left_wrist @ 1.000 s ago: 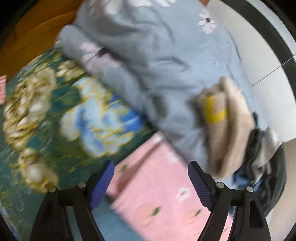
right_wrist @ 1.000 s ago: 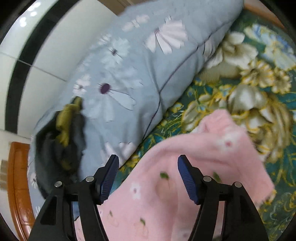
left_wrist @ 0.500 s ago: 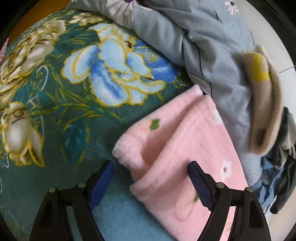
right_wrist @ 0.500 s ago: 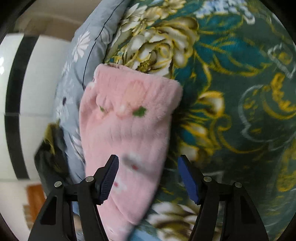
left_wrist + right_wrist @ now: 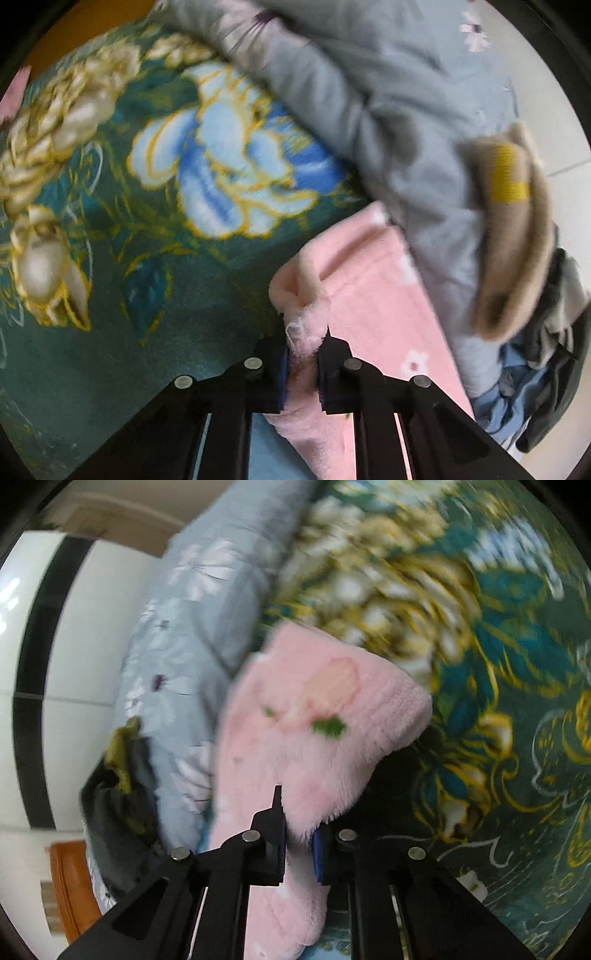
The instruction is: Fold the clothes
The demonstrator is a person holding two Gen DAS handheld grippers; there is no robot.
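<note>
A fluffy pink garment [image 5: 373, 306] with small flower prints lies on a dark green floral blanket [image 5: 110, 221]. My left gripper [image 5: 303, 354] is closing its jaws on the garment's near corner, and the pink pile bunches between the blue pads. In the right wrist view the same pink garment [image 5: 314, 731] fills the middle, and my right gripper [image 5: 299, 834] is closing on its fuzzy lower edge, with the fabric pinched between the pads. The part of the garment under both grippers is hidden.
A grey-blue flowered quilt [image 5: 388, 103] lies bunched along the far side of the blanket [image 5: 498, 701]. A beige garment with a yellow stripe [image 5: 513, 229] rests on it, beside dark clothes [image 5: 546, 387]. A white tiled wall [image 5: 74, 664] and orange wooden furniture [image 5: 70, 878] stand beyond.
Both grippers stood wide open before and have now closed onto the pink garment. The left one dropped onto its corner. The right one swung across and rolled onto its edge.
</note>
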